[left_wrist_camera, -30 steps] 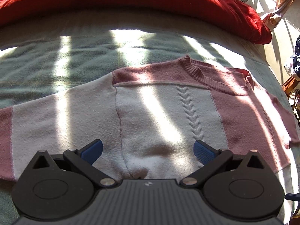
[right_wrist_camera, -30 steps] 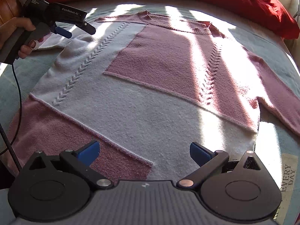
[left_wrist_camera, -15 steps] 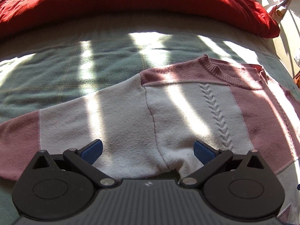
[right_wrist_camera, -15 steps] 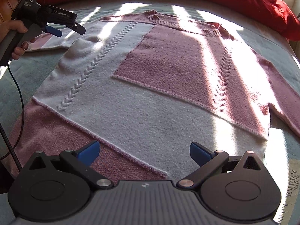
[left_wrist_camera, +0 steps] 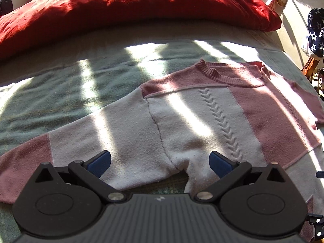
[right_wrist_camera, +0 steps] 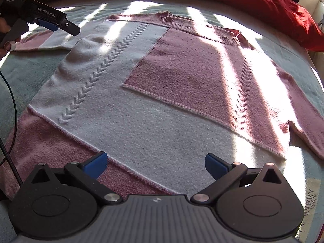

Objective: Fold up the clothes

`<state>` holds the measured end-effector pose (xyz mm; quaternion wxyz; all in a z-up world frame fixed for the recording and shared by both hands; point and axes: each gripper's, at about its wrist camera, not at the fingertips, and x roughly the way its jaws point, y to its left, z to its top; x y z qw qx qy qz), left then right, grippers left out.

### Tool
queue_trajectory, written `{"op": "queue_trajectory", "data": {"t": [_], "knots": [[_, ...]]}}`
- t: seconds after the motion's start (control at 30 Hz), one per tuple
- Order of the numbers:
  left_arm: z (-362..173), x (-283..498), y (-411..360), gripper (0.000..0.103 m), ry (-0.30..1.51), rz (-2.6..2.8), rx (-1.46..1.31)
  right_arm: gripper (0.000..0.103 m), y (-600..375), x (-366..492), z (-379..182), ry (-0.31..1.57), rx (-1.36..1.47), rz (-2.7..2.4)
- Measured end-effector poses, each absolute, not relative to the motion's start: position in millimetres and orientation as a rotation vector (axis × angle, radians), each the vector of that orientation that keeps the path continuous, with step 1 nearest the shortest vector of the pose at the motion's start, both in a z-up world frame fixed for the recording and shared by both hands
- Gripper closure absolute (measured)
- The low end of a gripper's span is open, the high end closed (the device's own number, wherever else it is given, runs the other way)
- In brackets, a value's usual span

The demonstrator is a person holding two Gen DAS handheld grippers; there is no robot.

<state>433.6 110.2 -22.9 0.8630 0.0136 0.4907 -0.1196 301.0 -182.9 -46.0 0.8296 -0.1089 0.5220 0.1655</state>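
Note:
A pink and white knit sweater (right_wrist_camera: 158, 93) lies spread flat on the bed, collar at the far end. In the left wrist view its left sleeve (left_wrist_camera: 81, 141) stretches out to the left, and the armpit fold sits between the fingers of my open left gripper (left_wrist_camera: 160, 162), which holds nothing. That left gripper (right_wrist_camera: 58, 25) also shows at the top left of the right wrist view, over the sleeve, held by a hand. My right gripper (right_wrist_camera: 156, 163) is open above the sweater's lower hem, with nothing held.
A red duvet (left_wrist_camera: 131, 6) is bunched along the far side of the bed. The green bedsheet (left_wrist_camera: 60, 81) surrounds the sweater. A black cable (right_wrist_camera: 12, 105) hangs at the left. A star-patterned cloth (left_wrist_camera: 316, 34) sits off the bed at right.
The left gripper has shifted left toward the sleeve and armpit of the sweater. The right gripper has edged slightly forward over the hem. Both stay open.

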Motion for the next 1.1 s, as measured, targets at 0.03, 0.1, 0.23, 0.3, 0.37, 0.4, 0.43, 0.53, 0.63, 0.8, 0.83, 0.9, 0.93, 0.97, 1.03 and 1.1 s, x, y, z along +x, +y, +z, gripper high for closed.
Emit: {"op": "queue_trajectory", "data": {"t": [0.03,0.1,0.23,0.3,0.37,0.4,0.43,0.53,0.63,0.8,0.83,0.9,0.93,0.97,1.03,1.1], "knots": [[-19.3,431.9,107.0,0.001,1.018,-0.275,0.023,0.0,-181.7,301.5,-45.6,1.106,-0.223,0.333],[-14.4,427.7,93.5,0.001,1.014,-0.361,0.019,0.0,-180.7,301.8,-43.5,1.101,-0.208,0.293],[-15.7,411.2,69.7,0.001,1.045,-0.475,-0.018,0.0,-182.6,302.0,-42.6,1.081,-0.166,0.255],[-20.9,399.2,60.5,0.001,1.06,-0.49,-0.03,0.0,-182.1,303.0,-49.0,1.079,-0.173,0.278],[-29.4,386.5,52.4,0.001,1.073,-0.467,-0.044,0.0,-181.7,297.3,-51.6,1.061,-0.219,0.339],[-32.7,381.1,49.6,0.001,1.076,-0.455,-0.051,0.0,-182.0,292.9,-51.6,1.045,-0.246,0.377],[-34.9,374.1,46.1,0.001,1.073,-0.43,-0.057,0.0,-182.3,288.5,-51.5,1.028,-0.273,0.415],[-32.1,362.4,45.7,0.001,1.051,-0.316,-0.042,0.0,-182.7,278.5,-54.4,0.991,-0.34,0.532],[-21.9,356.7,62.7,0.001,1.024,-0.228,-0.086,0.0,-182.0,269.9,-58.0,0.952,-0.399,0.646],[-13.4,353.2,99.9,0.001,1.016,-0.181,-0.241,0.0,-142.5,274.4,-49.2,0.812,-0.399,0.684],[-12.0,350.3,105.3,0.001,1.018,-0.187,-0.24,0.0,-129.7,277.8,-49.2,0.801,-0.395,0.676],[-9.1,343.2,111.5,0.001,1.023,-0.195,-0.2,0.0,-100.0,283.9,-52.0,0.806,-0.406,0.67],[-8.7,339.3,114.7,0.001,1.024,-0.2,-0.176,0.0,-87.0,283.8,-53.8,0.809,-0.425,0.67],[-9.4,335.4,117.7,0.001,1.023,-0.202,-0.155,0.0,-73.9,283.8,-55.6,0.812,-0.443,0.67],[-11.6,328.4,124.2,0.001,1.025,-0.207,-0.126,0.0,-58.1,277.4,-62.6,0.829,-0.468,0.68],[-15.6,325.1,129.7,0.001,1.03,-0.216,-0.132,0.0,-55.4,265.7,-73.2,0.87,-0.476,0.685]]}}
